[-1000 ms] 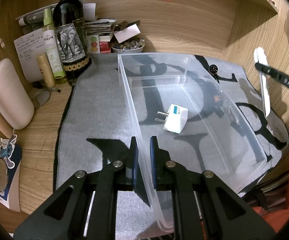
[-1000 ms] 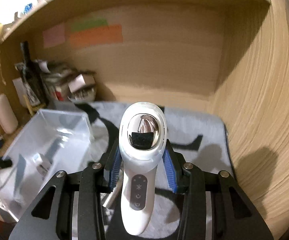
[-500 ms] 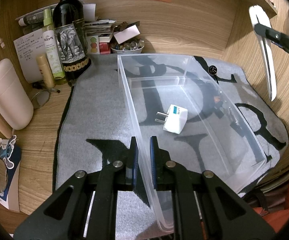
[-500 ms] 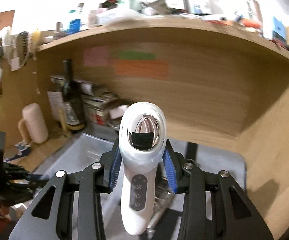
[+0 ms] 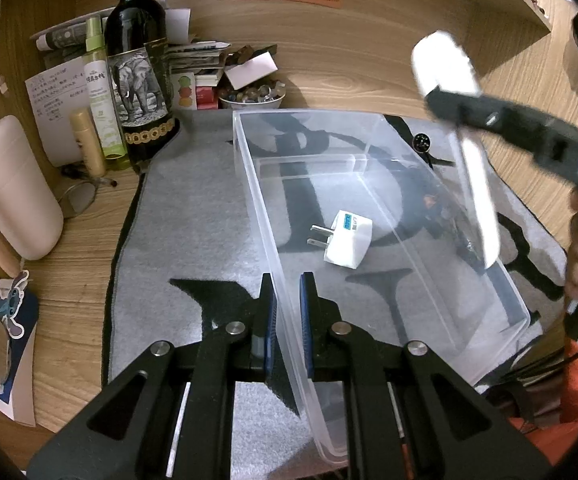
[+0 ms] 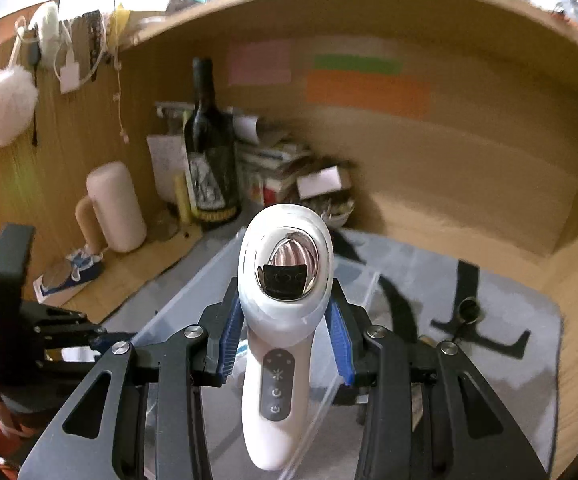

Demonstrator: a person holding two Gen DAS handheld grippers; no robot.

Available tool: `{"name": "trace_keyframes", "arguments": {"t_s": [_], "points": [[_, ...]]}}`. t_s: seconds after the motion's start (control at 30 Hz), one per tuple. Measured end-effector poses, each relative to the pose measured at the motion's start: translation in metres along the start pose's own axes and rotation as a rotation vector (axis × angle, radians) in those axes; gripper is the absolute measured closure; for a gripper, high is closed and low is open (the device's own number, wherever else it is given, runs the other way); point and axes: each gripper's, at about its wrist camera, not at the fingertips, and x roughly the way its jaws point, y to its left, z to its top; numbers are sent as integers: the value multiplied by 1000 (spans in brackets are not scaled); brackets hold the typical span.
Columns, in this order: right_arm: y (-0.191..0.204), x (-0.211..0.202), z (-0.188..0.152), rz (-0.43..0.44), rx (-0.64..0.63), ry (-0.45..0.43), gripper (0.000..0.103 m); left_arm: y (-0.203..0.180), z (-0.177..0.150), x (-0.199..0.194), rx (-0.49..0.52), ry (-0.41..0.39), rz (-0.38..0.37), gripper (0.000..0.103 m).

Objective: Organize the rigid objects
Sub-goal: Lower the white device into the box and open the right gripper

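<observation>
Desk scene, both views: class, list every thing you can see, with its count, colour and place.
bin: 1, clear, on mat
plug: 1, white, inside bin
device: 1, white, above bin
mat: 1, grey and black, on desk
bottle: 1, dark, back left
jug: 1, pink, left
bowl: 1, white, behind bin
left gripper: 1, black, clamps bin wall
right gripper: 1, black, holds device

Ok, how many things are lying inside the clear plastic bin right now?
1: a white plug adapter lies on the floor of the clear bin, about mid-length. The white handheld device is above the bin, not in it. The near end is hidden behind the left jaws.
</observation>
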Motion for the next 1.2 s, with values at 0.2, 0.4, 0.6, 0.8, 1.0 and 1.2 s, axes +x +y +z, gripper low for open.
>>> {"name": "trace_keyframes", "arguments": {"t_s": [0.2, 0.4, 0.6, 0.8, 1.0, 1.2], "points": [[-1, 30, -10, 0, 20, 94, 67, 2, -1, 0, 2, -6, -8, 92], [1, 48, -19, 5, -3, 172, 67, 3, -4, -1, 3, -10, -14, 92], [8, 62, -24, 3, -66, 240, 67, 2, -4, 0, 5, -10, -14, 92], [7, 72, -25, 20, -85, 299, 67, 2, -5, -1, 5, -10, -13, 92], [9, 73, -26, 22, -95, 312, 67, 2, -4, -1, 4, -11, -13, 92], [9, 73, -25, 24, -92, 315, 66, 3, -4, -1, 5, -10, -14, 92]]}}
